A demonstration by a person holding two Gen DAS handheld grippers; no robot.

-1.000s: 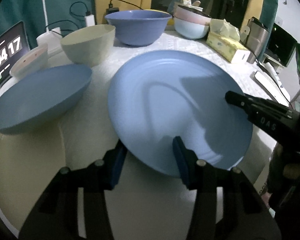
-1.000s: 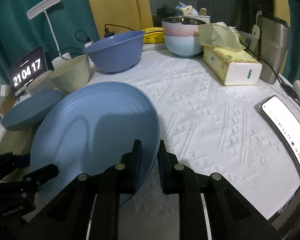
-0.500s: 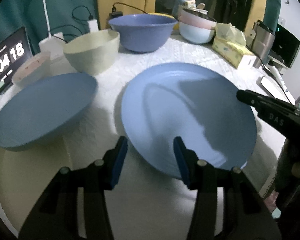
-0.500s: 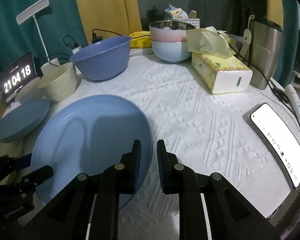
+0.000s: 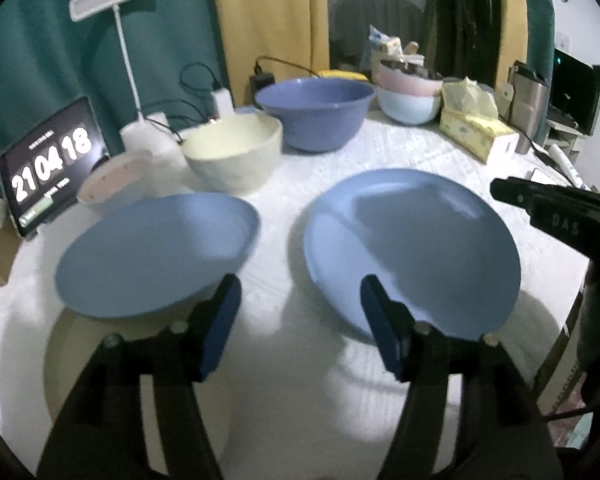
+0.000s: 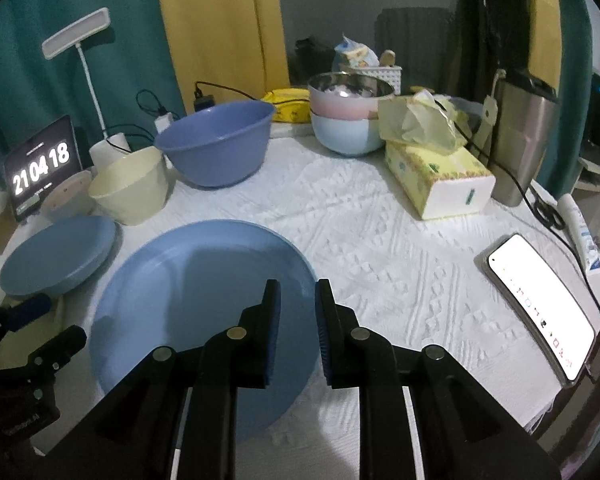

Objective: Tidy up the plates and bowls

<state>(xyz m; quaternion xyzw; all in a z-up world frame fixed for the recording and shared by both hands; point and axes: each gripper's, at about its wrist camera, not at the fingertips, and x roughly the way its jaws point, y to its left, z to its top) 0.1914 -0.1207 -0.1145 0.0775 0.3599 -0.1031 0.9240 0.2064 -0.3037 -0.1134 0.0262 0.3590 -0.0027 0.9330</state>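
The large blue plate (image 6: 204,300) lies flat on the white tablecloth (image 6: 380,240), near the front edge of the table. The right gripper (image 6: 298,312) is above the plate's right rim with a narrow gap between its jaws, holding nothing. The left gripper (image 5: 300,312) is wide open and empty, between the large plate and a smaller blue plate (image 5: 156,252) to its left. Behind the plates stand a cream bowl (image 5: 232,152) and a dark blue bowl (image 5: 314,114).

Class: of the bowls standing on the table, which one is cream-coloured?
The cream bowl, between the big blue bowl and the digital clock; the other bowls are blue or pink.
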